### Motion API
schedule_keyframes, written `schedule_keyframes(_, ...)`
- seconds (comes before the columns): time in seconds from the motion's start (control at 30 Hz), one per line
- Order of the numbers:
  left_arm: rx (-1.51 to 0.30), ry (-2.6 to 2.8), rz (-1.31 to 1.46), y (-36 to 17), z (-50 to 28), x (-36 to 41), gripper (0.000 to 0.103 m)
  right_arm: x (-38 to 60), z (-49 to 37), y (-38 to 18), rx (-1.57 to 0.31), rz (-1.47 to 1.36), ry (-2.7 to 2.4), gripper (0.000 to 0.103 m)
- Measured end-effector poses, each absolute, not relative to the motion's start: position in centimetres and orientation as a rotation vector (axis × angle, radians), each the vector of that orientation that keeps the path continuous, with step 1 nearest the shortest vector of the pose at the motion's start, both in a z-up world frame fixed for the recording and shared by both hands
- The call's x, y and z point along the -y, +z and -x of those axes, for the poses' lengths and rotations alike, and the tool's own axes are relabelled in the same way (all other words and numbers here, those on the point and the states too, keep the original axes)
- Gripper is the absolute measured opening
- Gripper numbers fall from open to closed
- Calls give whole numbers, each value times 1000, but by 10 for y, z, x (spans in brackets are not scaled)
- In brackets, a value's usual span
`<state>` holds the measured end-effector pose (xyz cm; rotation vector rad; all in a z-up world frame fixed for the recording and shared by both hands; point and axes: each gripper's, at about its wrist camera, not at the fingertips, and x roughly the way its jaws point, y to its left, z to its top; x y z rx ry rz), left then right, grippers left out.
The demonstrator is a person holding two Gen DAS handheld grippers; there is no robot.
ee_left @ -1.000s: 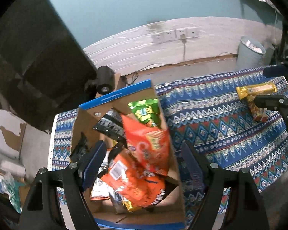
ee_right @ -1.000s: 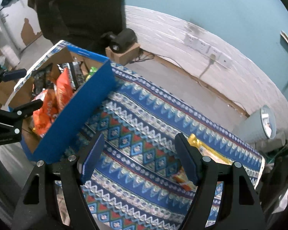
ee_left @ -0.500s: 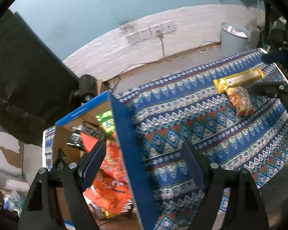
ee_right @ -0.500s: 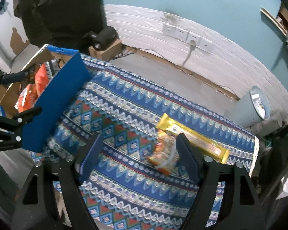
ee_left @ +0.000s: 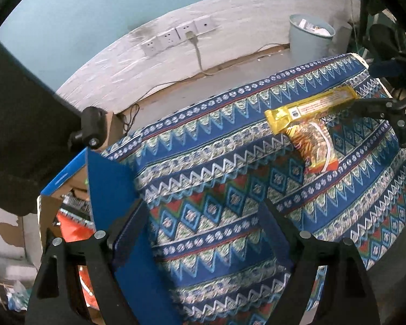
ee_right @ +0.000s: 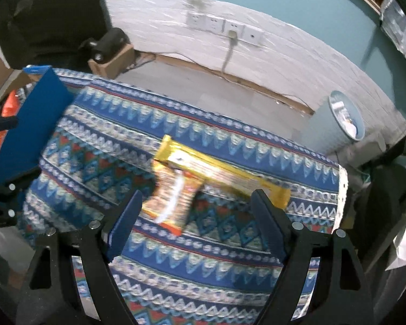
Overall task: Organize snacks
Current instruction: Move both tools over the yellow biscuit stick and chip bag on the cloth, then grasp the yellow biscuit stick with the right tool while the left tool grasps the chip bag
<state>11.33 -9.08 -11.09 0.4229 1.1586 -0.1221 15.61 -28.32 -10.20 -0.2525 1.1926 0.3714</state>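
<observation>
A long yellow snack bar (ee_right: 224,174) lies on the patterned tablecloth (ee_right: 203,257), overlapping an orange snack packet (ee_right: 173,197). My right gripper (ee_right: 200,216) is open and empty, hovering just short of both. The bar (ee_left: 314,105) and packet (ee_left: 315,146) also show at the far right in the left wrist view. A blue cardboard box (ee_left: 113,189) holding orange snack bags (ee_left: 73,227) stands at the table's left end. My left gripper (ee_left: 203,227) is open and empty, above the cloth beside the box's right wall.
A grey waste bin (ee_right: 341,119) stands on the floor past the table's far right corner. A black device on a small cardboard box (ee_right: 109,51) sits behind the table near the wall sockets (ee_right: 224,27). The table's right edge (ee_right: 342,197) is close to the snacks.
My left gripper has swung right, from over the box's contents to over the cloth. My right gripper has moved right and closer to the yellow bar and the orange packet.
</observation>
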Motion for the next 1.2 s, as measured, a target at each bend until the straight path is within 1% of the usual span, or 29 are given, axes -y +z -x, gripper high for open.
schedule_keyframes(0.3,-1183,-146,-399,-133,-147,129,85,313,-183,-140,-1245,398,382,82)
schedule_keyframes(0.47,-1204,-151,-390,-152,-163,142,85,313,-197,-169,-1251,490,424,82)
schedule_keyframes(0.7,-1222,-171,-381,-178,-181,153,85,304,-204,-194,-1250,553,499,82)
schedule_keyframes(1.0,-1251,-186,-394,-198,-184,157,85,295,-216,-219,-1234,625,519,82)
schedule_keyframes(1.07,-1261,-191,-390,-200,-184,159,85,291,-218,-223,-1247,625,525,79)
schedule_keyframes(1.1,-1266,-199,-385,-200,-183,160,85,290,-219,-225,-1260,605,535,73)
schedule_keyframes(1.13,-1271,-208,-380,-200,-182,161,85,290,-221,-227,-1273,582,545,69)
schedule_keyframes(1.2,-1269,-216,-378,-197,-180,166,85,290,-221,-228,-1277,560,549,67)
